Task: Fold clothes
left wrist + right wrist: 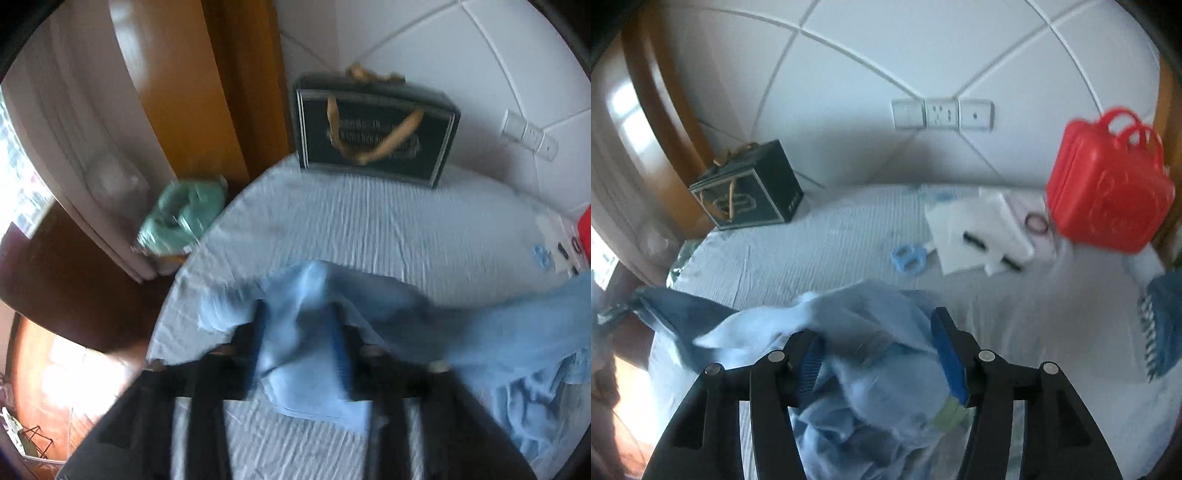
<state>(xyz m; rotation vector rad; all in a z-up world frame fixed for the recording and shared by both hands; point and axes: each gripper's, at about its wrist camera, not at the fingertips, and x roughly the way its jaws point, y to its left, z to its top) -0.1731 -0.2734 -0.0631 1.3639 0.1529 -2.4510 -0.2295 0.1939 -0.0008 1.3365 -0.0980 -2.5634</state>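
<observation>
Left tongs point(297, 317) stand well apart with a fold of the blue garment point(310, 354) bunched between the fingers; whether they pinch it I cannot tell. Right tongs point(879, 332) gape wide around the garment point(864, 369) heaped on the surface point(827, 236). Beyond lie papers point(975, 229), then a dark bag point(750, 188) left and a red case point(1108, 184) right.

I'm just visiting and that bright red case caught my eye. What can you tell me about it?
The red case looks like moulded plastic, boxy with rounded corners and two looped handles on top. It seems shut and stands upright, slightly tilted, at the far right of the table near the wall. Some embossed pattern shows on its front, too blurred to read. White sheets lie just left of its base; whether they touch it I cannot tell. Neither gripper is near it.
</observation>
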